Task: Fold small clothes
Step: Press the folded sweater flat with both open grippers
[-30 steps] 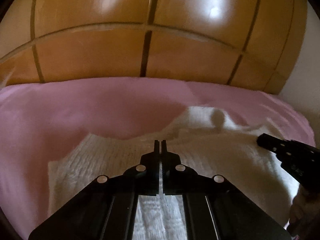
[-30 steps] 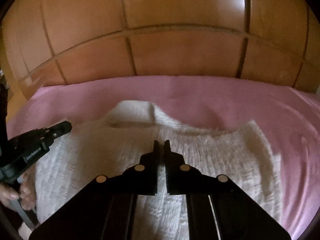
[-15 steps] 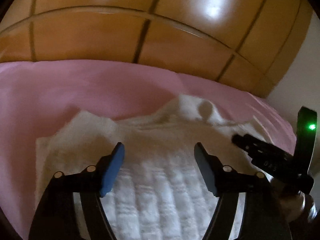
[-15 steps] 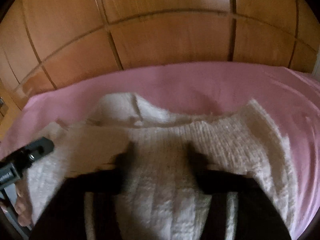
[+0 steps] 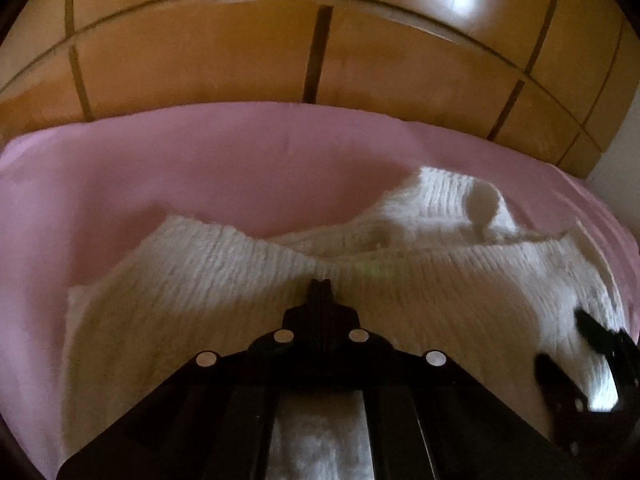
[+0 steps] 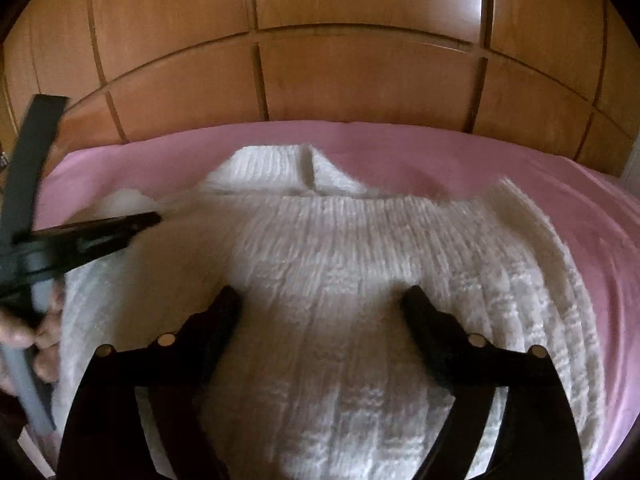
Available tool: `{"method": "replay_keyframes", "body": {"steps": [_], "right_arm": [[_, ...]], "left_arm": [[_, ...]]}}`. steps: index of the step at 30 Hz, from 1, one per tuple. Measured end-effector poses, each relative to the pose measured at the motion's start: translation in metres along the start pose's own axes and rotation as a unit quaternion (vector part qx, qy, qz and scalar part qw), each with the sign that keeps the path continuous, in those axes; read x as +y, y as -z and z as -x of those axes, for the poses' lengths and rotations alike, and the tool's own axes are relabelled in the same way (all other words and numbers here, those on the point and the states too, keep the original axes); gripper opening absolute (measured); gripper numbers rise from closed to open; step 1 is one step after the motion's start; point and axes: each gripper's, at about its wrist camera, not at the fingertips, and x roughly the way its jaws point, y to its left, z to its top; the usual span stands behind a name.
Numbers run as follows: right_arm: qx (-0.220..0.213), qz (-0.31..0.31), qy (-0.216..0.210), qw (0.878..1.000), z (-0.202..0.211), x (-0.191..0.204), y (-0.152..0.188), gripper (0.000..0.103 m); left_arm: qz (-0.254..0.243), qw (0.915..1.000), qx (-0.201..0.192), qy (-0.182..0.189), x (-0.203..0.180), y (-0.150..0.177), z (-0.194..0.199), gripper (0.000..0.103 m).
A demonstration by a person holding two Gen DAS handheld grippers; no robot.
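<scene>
We see the left gripper (image 5: 321,286) with its jaws pressed together, the tips low over the white knitted sweater (image 6: 360,300); the knit puckers toward the tips, but we cannot tell whether any fabric is pinched between them. From the right wrist view the same tool reaches in from the left edge, blurred, with a hand (image 6: 36,336) around its grey handle. The right gripper (image 6: 320,300) has just been opening and now stands spread wide, its two black fingers (image 6: 424,312) hovering over the middle of the sweater with only flat knit showing between them, nothing clamped. The sweater lies spread on the pink sheet (image 6: 460,152) of a bed, its ribbed collar pointing toward the far side. Beyond the sheet rises a wall of glossy wooden panels (image 6: 360,72). We see no containers here.
</scene>
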Motion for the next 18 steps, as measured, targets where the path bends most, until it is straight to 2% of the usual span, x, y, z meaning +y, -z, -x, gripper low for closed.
{"method": "replay_keyframes", "body": {"steps": [1, 3, 5, 7, 10, 18], "right_arm": [[0.000, -0.002, 0.001, 1.000, 0.001, 0.000, 0.000, 0.086], [-0.002, -0.003, 0.000, 1.000, 0.002, -0.001, 0.000, 0.086], [-0.004, -0.008, -0.001, 1.000, 0.006, -0.003, 0.002, 0.087], [-0.002, -0.015, -0.003, 1.000, 0.011, -0.007, 0.000, 0.093], [-0.005, -0.027, -0.011, 1.000, 0.025, -0.012, 0.003, 0.100], [-0.002, -0.069, 0.005, 0.998, 0.052, -0.053, 0.021, 0.100]], "left_arm": [[0.001, 1.0000, -0.004, 0.000, 0.001, 0.002, 0.008, 0.000], [0.007, 0.9998, -0.016, 0.004, 0.003, 0.007, 0.026, 0.019], [0.014, 0.9991, -0.040, 0.008, 0.006, 0.017, 0.049, 0.067], [0.018, 0.9976, -0.067, -0.003, 0.004, 0.026, 0.067, 0.070], [0.014, 0.9972, -0.074, -0.007, 0.005, 0.041, 0.091, 0.070], [0.001, 0.9952, -0.098, -0.006, -0.007, 0.059, 0.120, 0.070]]}}
